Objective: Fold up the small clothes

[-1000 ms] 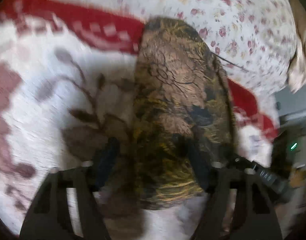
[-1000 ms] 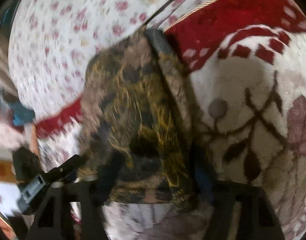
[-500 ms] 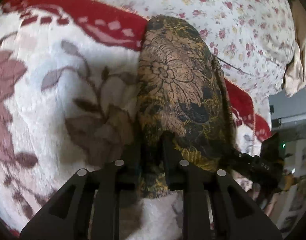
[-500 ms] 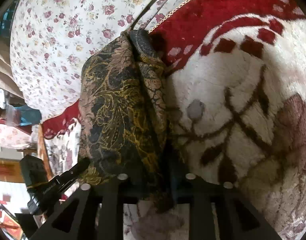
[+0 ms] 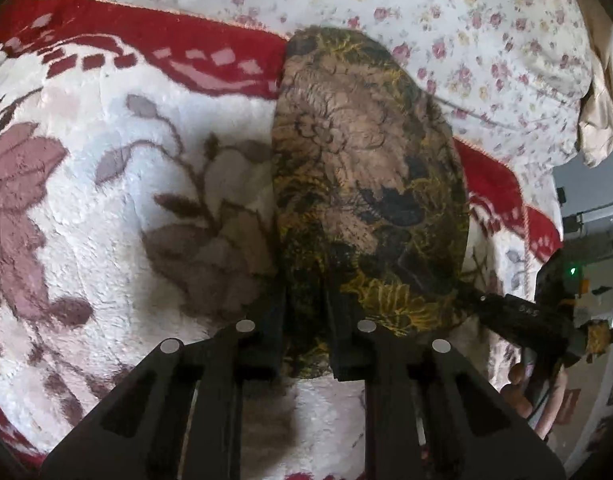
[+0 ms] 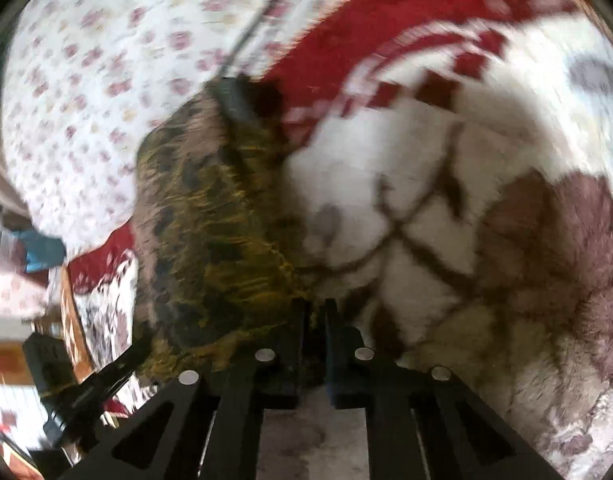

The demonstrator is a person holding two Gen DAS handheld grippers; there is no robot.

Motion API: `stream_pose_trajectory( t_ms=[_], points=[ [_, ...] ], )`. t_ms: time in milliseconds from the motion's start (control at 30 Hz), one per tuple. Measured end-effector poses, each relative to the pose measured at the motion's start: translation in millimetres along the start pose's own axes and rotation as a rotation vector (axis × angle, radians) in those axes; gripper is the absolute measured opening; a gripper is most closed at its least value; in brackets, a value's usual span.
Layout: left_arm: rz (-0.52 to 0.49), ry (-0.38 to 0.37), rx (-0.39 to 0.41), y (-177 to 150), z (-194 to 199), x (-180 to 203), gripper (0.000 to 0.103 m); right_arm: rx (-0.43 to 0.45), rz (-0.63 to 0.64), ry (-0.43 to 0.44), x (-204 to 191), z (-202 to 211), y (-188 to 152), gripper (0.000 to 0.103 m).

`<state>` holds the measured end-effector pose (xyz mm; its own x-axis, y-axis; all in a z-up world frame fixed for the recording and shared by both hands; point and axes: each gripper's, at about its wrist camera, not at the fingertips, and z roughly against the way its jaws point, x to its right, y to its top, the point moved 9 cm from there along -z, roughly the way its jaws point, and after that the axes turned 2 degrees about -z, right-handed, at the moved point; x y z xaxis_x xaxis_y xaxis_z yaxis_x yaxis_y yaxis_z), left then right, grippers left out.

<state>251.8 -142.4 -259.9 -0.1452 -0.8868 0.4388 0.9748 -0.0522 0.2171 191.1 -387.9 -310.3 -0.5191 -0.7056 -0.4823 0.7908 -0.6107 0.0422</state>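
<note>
Both hands are in on the same end now. The garment (image 5: 366,184), a dark piece with a gold and brown flower print, lies long and narrow on the fleecy blanket (image 5: 118,200), its far end reaching up to the red border and the small-flowered sheet (image 5: 486,40) beyond. The left tongs (image 5: 306,320) have just been closing and now pinch the near hem, the cloth bunched between the black fingers (image 5: 272,332). Over on the other corner, the right tongs (image 6: 314,320) have just snapped nearly shut too, with a thin fold of the same hem caught between them, though that view is smeared with motion, so the edge itself is hard to read. From the left camera the other tool (image 5: 526,316) shows at the right, beside the hem's far corner.

Why two grips on one edge? My guess is that the near end is to be lifted and carried over toward the far end, halving the length, and a corner in each hand keeps the hem straight. The cloth looks limp and slippery, so a shallow pinch could let it slide out.
</note>
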Motion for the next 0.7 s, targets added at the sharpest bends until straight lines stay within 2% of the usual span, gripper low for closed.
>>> stream_pose_trajectory(
  t_ms=[100,133,167,200,233,267,333,400,433,467,500,533,567,600,633,700],
  points=[
    [0.03,-0.014,-0.01,-2,2,1,0.018,0.039,0.031,0.018,-9,13,2,0.01],
    [0.041,-0.027,-0.017,-3,5,1,0.026,0.041,0.043,0.046,-14,18,1,0.017],
    [0.049,-0.039,-0.02,-5,7,0,0.032,0.036,0.045,0.067,-16,19,-2,0.049],
    [0.067,-0.057,-0.027,-6,8,-1,0.047,0.037,0.044,0.083,-17,21,-5,0.068],
    [0.077,-0.07,-0.031,-7,8,0,0.054,0.045,0.042,0.112,-20,23,-7,0.077],
    [0.08,-0.074,-0.034,-8,7,1,0.054,0.031,0.055,0.109,-22,20,-9,0.077],
    [0.03,-0.028,-0.025,-9,3,6,0.054,0.015,0.081,0.074,-23,12,-10,0.075],
    [-0.028,0.01,-0.003,-10,0,13,0.054,0.008,0.09,0.045,-24,4,-11,0.065],
    [-0.051,0.021,0.005,-10,-1,16,0.052,0.005,0.113,0.04,-28,2,-11,0.054],
    [-0.07,0.024,0.016,-10,-3,19,0.044,-0.01,0.114,0.045,-29,-3,-13,0.048],
    [-0.08,0.008,0.014,-11,-6,22,0.031,-0.008,0.118,0.033,-29,-6,-14,0.047],
    [-0.087,0.013,0.018,-10,-7,21,0.024,-0.001,0.136,0.016,-31,-6,-14,0.046],
    [-0.095,0.02,0.025,-8,-7,20,0.019,0.003,0.149,0.006,-32,-6,-15,0.039],
    [-0.103,0.02,0.026,-7,-5,19,0.014,0.005,0.139,0.008,-30,-5,-15,0.033],
    [-0.1,0.005,0.017,-5,-1,17,0.011,0.002,0.121,0.03,-27,-3,-14,0.017],
    [-0.079,-0.064,0.031,1,22,17,0.009,0.018,0.061,0.102,-24,9,-14,0.009]
  ],
)
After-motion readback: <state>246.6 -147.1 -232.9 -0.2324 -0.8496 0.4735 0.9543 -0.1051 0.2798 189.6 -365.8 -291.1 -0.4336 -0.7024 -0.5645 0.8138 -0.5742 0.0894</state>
